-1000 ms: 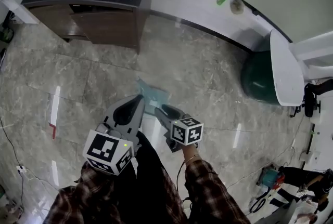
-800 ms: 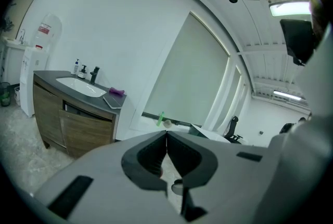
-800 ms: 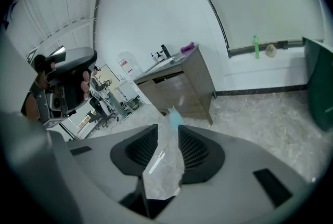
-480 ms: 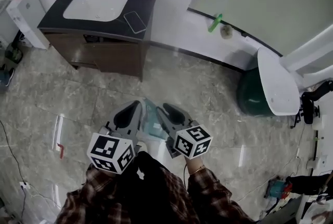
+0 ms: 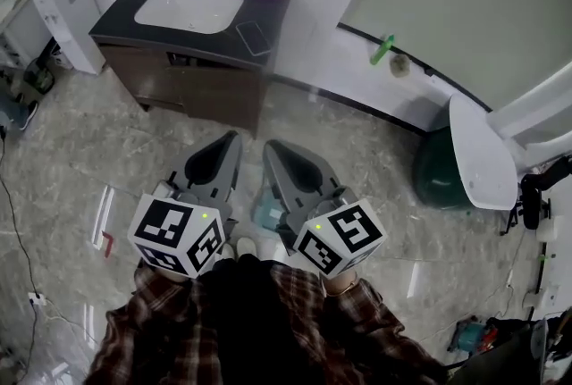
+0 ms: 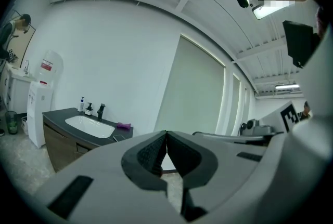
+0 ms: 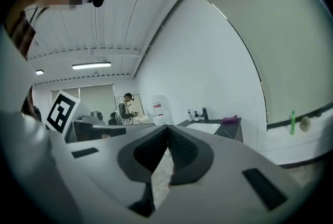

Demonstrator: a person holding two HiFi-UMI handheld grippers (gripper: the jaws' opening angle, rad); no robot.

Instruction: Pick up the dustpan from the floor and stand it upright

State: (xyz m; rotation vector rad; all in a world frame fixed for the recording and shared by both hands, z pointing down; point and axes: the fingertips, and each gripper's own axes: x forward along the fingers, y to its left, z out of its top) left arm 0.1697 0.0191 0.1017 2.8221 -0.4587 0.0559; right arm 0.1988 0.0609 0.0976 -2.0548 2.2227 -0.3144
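The teal dustpan [image 5: 265,213] lies flat on the marble floor just ahead of the person's white shoes, mostly hidden behind the two grippers. My left gripper [image 5: 231,136] is held high and level above it, with its jaws shut tip to tip on nothing; in the left gripper view [image 6: 166,133] it faces the wall. My right gripper [image 5: 267,145] rides beside it at the same height, its jaws closing until the tips meet, with nothing between them; in the right gripper view [image 7: 167,127] it looks across the room. Neither gripper touches the dustpan.
A dark vanity with a white sink [image 5: 188,8] and a phone [image 5: 254,37] stands ahead on the left. A white dispenser [image 5: 67,12] is beside it. At the right sits a green bin [image 5: 440,171] with a white lid. Cables trail along the left floor.
Both grippers have risen well off the floor and away from the dustpan, which stays lying where it was. The head view has lifted too and takes in more of the wall.
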